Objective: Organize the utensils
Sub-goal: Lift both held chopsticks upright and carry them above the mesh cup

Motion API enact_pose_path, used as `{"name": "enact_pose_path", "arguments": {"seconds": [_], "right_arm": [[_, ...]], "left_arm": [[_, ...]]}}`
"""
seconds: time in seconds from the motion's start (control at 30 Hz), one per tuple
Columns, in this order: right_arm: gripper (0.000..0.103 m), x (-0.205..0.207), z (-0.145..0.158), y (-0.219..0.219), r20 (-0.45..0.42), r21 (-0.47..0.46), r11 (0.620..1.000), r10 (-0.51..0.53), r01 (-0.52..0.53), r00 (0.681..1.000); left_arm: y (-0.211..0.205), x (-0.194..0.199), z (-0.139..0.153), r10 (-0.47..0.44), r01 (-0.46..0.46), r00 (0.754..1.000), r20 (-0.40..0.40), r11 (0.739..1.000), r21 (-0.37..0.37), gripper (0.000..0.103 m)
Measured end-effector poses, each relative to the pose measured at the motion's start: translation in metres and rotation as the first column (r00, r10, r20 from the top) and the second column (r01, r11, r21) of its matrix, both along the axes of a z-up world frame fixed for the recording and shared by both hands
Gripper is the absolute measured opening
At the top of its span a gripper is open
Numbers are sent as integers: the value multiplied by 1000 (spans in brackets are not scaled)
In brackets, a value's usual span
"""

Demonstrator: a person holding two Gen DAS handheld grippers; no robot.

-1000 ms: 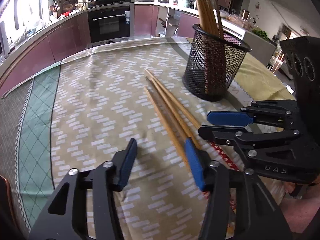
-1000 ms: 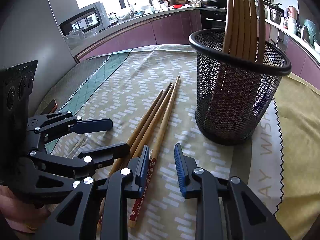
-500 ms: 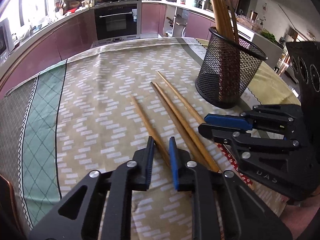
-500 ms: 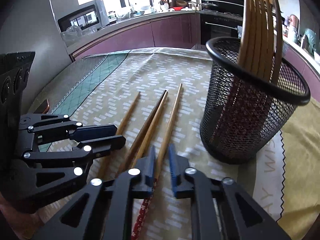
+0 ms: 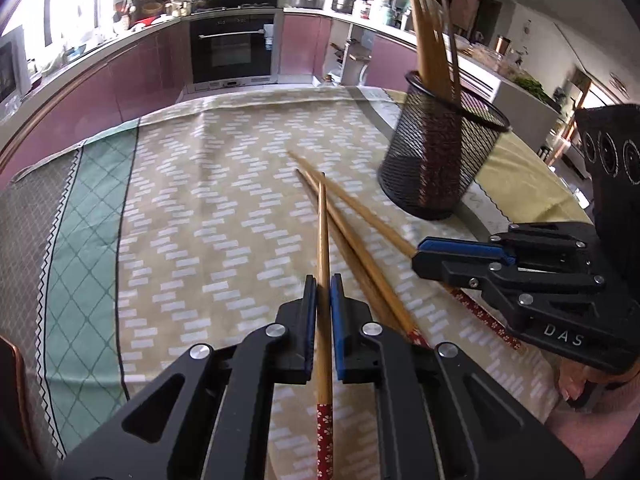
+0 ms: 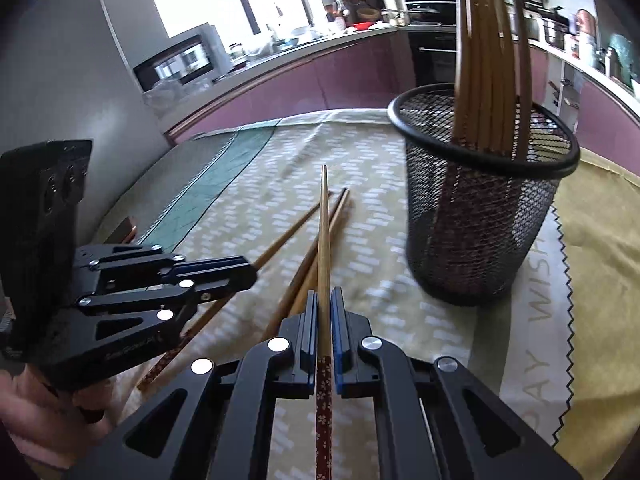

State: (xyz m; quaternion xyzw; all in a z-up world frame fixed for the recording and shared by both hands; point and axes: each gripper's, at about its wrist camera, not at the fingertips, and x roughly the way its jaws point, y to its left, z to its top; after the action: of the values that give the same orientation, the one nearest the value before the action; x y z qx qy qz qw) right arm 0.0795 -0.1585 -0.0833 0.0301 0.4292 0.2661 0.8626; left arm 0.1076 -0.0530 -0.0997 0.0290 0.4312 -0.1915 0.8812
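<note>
In the left wrist view my left gripper (image 5: 323,288) is shut on a wooden chopstick (image 5: 322,232) with a red flowered handle end; the stick points straight ahead, its tip off the cloth. My right gripper (image 6: 324,300) is shut the same way on a second chopstick (image 6: 323,232). Each gripper shows in the other's view: the right gripper (image 5: 417,255) at the right, the left gripper (image 6: 250,272) at the left. Two loose chopsticks (image 5: 360,256) (image 6: 337,208) lie on the cloth between them. A black mesh holder (image 5: 440,160) (image 6: 480,220) with several chopsticks upright in it stands ahead to the right.
A patterned tablecloth (image 5: 200,200) covers the round table, with a green band on its left. Purple kitchen cabinets and an oven (image 5: 234,52) run behind the table. A person's hand (image 6: 40,420) holds the left gripper's handle.
Both grippers have gone from open to shut, each closing on one chopstick. Both chopsticks now stick out forward, tilted up off the cloth.
</note>
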Motion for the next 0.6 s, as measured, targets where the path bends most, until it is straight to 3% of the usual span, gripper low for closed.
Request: {"name": "enact_pose_path", "arguments": {"seconds": [0.23,0.43,0.53,0.6], "right_arm": [[7,2,-7,7,-28,-43,999,15,-16,1000],[8,15,-10,14,-30,-65,998,19,-21,999],[7,16,-9,15,-26,-65,998,22,-24,999],[6,14,-7,12,-20,-54,998,18,-19,1000]], "left_arm": [[-6,2,-9,-26,27,999,-24,999,25,8],[-11,8,-9,-52,53,998,-23,998,41,18],[-14,10,-9,-50,51,999,-21,997,49,18],[-15,11,-8,-41,42,999,-20,998,51,13]]}}
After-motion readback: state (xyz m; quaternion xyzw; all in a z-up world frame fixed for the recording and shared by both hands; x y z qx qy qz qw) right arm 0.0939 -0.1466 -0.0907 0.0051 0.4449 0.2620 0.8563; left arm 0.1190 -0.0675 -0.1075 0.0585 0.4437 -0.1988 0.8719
